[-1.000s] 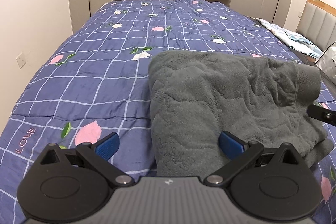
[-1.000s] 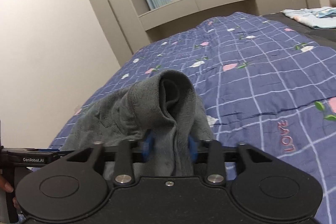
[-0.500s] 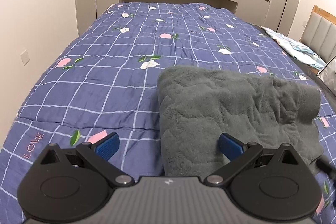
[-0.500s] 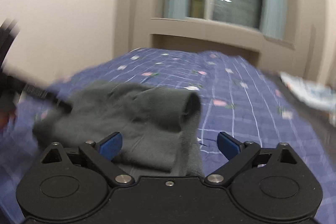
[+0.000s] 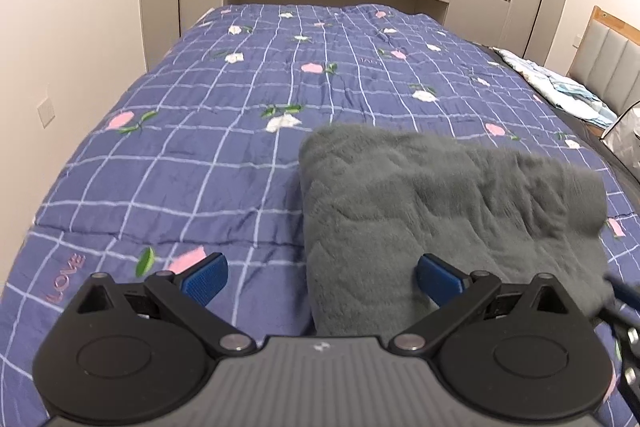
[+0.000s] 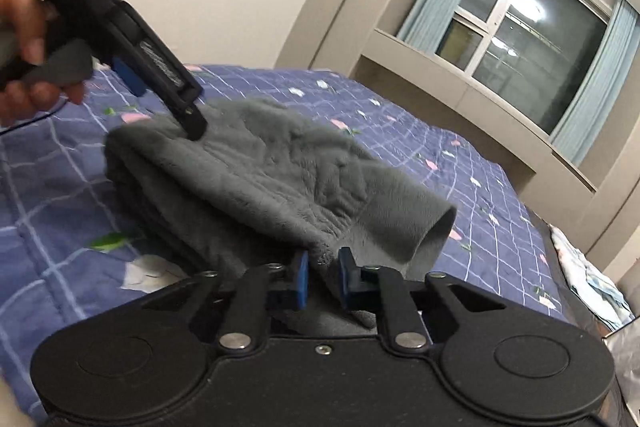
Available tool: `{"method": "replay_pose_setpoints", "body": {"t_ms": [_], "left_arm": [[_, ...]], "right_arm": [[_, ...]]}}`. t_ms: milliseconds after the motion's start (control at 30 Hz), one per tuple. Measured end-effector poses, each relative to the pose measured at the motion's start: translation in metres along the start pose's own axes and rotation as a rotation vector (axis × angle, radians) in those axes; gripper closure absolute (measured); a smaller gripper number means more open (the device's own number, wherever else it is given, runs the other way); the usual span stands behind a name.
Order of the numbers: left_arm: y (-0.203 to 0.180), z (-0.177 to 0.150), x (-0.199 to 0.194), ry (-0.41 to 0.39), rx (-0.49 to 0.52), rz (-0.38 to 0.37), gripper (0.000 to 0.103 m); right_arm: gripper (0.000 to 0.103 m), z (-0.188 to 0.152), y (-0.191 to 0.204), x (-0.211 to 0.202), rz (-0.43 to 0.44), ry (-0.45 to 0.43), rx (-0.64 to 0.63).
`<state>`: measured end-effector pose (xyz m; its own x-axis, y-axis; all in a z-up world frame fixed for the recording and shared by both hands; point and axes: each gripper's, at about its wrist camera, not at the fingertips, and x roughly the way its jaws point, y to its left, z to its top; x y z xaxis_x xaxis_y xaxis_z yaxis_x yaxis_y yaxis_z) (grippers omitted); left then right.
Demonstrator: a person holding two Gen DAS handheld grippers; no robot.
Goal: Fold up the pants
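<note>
In the right wrist view alone, right tongs (image 6: 322, 281) closing on pants (image 6: 280, 171); left tongs (image 5: 320, 277) wide.

Home bedrm, quilted bed (image 5: 248, 163), curtained window (image 6: 520, 27)

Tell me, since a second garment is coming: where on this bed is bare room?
The quilt is bare between the gray fleece pants and the wall-side edge, and beyond the pants toward the window. The near right is crowded: pants, right gripper closing on their edge, open left gripper above them.
</note>
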<state>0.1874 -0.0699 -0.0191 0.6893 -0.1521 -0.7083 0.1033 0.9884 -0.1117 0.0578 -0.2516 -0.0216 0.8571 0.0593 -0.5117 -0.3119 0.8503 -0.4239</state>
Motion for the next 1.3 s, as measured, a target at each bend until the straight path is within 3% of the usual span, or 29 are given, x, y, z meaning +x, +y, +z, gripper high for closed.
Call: {"method": "replay_pose_setpoints", "body": {"t_ms": [133,233,333,367,400,500,633,867,1100,1300], "left_arm": [[0.003,0.013,0.006,-0.009,-0.001,0.024,0.0],[0.0,0.02,0.01,-0.015,0.034,0.031,0.0],[-0.003,0.027,0.015,-0.021,0.067,0.041,0.0],[-0.005,0.029,0.017,-0.024,0.074,0.041,0.0],[-0.007,0.032,0.019,-0.026,0.078,0.041,0.0],[-0.014,0.039,0.028,-0.032,0.087,0.048,0.0],[-0.021,0.044,0.042,-0.046,0.084,0.102,0.0],[-0.018,0.044,0.072,-0.011,0.032,0.109,0.0],[-0.016,0.043,0.095,0.017,0.007,0.095,0.0],[-0.014,0.044,0.105,0.032,-0.017,0.081,0.0]], "right_arm": [[0.089,-0.003,0.005,-0.009,0.049,0.028,-0.027],[0.08,-0.004,0.002,-0.006,0.054,0.021,-0.02],[0.059,0.005,-0.022,-0.014,0.102,-0.042,0.091],[0.042,0.009,-0.033,-0.017,0.109,-0.074,0.134],[0.032,0.013,-0.042,-0.019,0.099,-0.1,0.168],[0.025,0.026,-0.063,-0.007,0.018,-0.137,0.234],[0.021,0.038,-0.077,0.041,-0.104,-0.099,0.315],[0.013,0.03,-0.073,0.109,-0.17,0.022,0.31],[0.002,0.009,-0.077,0.145,-0.193,0.035,0.359],[0.001,0.002,-0.082,0.16,-0.185,0.036,0.386]]}}
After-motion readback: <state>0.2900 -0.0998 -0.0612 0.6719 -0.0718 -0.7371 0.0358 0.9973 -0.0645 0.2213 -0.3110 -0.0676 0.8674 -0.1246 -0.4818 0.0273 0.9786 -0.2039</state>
